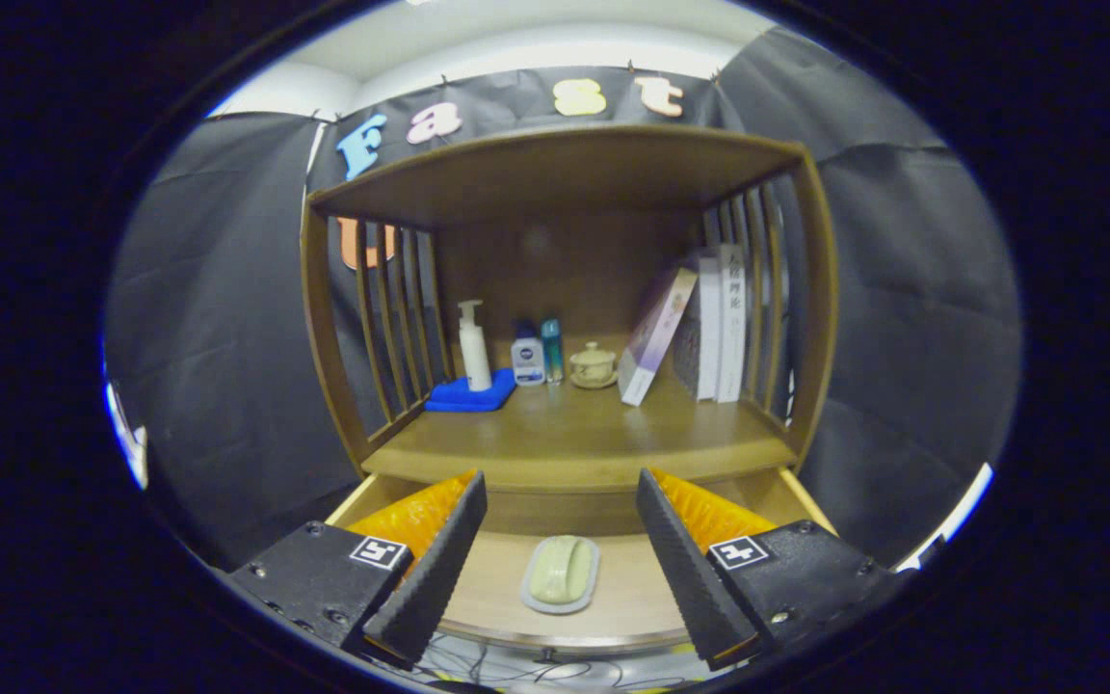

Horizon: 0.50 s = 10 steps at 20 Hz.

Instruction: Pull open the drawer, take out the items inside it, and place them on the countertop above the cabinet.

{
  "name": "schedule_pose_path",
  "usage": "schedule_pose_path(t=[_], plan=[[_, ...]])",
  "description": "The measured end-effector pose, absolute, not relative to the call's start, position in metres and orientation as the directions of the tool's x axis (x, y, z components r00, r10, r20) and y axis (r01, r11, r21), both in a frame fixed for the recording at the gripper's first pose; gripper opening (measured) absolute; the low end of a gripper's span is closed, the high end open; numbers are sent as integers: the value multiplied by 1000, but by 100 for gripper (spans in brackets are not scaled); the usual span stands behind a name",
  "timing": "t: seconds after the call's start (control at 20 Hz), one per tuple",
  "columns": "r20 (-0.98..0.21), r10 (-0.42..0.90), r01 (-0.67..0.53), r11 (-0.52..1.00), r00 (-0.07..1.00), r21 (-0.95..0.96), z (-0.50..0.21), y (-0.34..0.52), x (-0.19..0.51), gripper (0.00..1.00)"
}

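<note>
The hand-held gripper (pixel 561 569) is wide open and holds nothing. The drawer (pixel 613 617) is pulled out. A pale green soap dish (pixel 561 574) lies in it, between the fingers. Bottles and books stand on the counter (pixel 574 439) beyond.

Little here can be read. The spine of the tall white book (pixel 731 323), standing upright at the right end of the shelf (pixel 574 434), carries a column of dark characters too small to make out. The small blue-and-white bottle (pixel 527 359) near the back bears a dark label whose wording is blurred, and each finger of the hand-held gripper (pixel 563 554) wears a square black-and-white marker (pixel 379 552), a pattern rather than text.
</note>
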State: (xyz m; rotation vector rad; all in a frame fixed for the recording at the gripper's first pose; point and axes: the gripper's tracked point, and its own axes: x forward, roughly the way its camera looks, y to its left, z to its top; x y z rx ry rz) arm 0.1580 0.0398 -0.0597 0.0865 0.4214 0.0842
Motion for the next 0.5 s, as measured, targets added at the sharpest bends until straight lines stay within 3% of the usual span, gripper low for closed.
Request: schedule_pose_path(t=[0.5], plan=[[-816,66,-29,998,575,60,-176,47,206,92]])
